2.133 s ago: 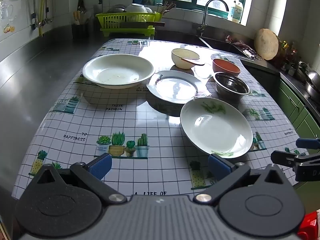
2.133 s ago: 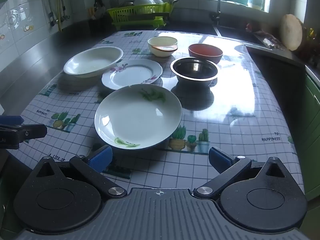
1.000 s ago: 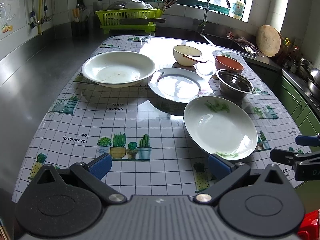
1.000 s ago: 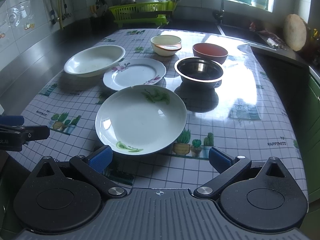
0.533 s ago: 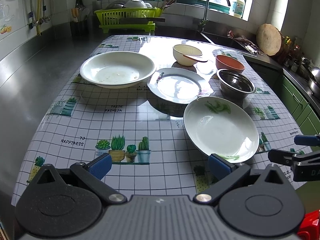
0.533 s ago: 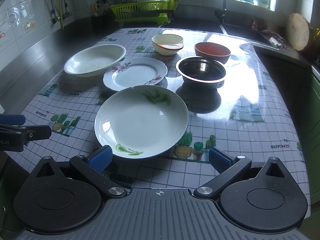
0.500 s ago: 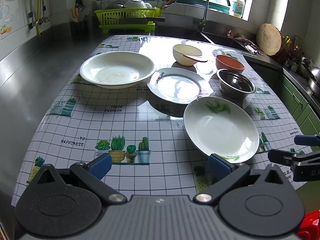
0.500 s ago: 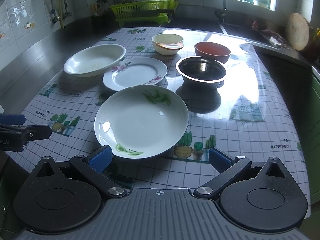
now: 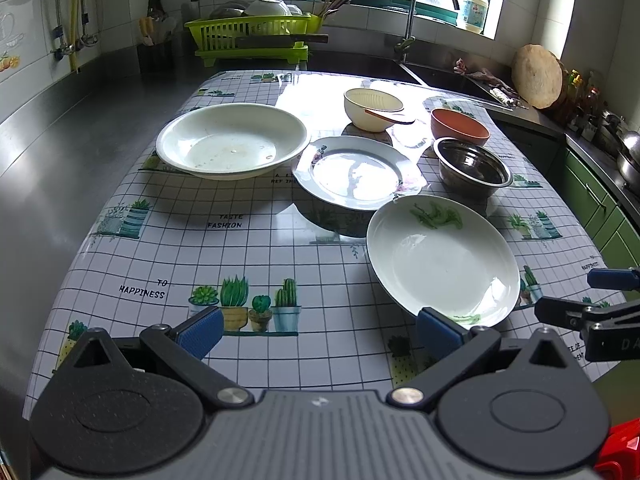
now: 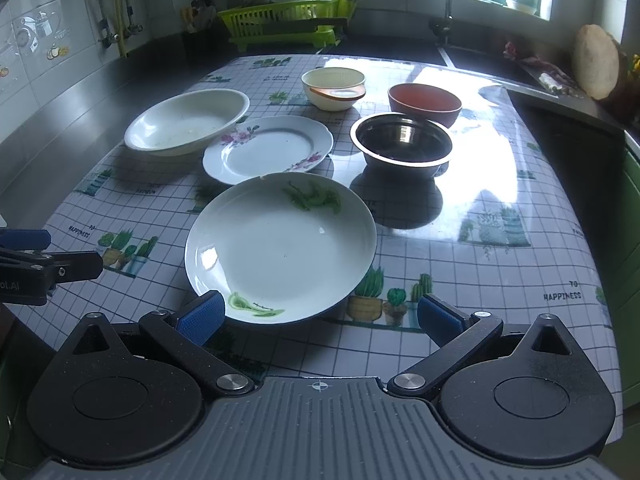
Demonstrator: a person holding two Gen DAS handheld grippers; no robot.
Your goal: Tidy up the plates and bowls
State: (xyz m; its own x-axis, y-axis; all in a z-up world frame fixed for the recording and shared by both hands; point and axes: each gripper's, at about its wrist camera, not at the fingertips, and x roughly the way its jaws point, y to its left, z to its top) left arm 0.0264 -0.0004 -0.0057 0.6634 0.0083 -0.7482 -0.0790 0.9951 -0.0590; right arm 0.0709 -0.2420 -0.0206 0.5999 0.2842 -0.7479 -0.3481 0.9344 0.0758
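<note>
1. The left gripper (image 9: 318, 330) shows at the bottom of its view with jaws spread wide and nothing between them, low over the cactus-print tablecloth (image 9: 248, 248) near the tabletop's front edge.
2. The right gripper (image 10: 318, 318) also has its jaws wide and empty; its left blue pad sits just beside the near rim of the green-leaf plate (image 10: 280, 244), whether touching I cannot tell.
3. That plate lies lower centre in the right view, with open cloth to its right as far as the tabletop's right edge.
4. Just behind it, at mid-frame, the floral plate (image 10: 268, 148) nearly meets its far rim; the wide white dish (image 10: 186, 120) to the upper left overlaps the floral plate's edge.
5. Right of centre stands the steel bowl (image 10: 402, 142), with the reddish-brown bowl (image 10: 424, 102) close behind and the cream bowl (image 10: 334, 88) further left.
6. In the left view, bare cloth fills the lower left up to the dish.
7. A green dish rack (image 9: 252, 40) stands top centre, beyond the tabletop's far edge.
</note>
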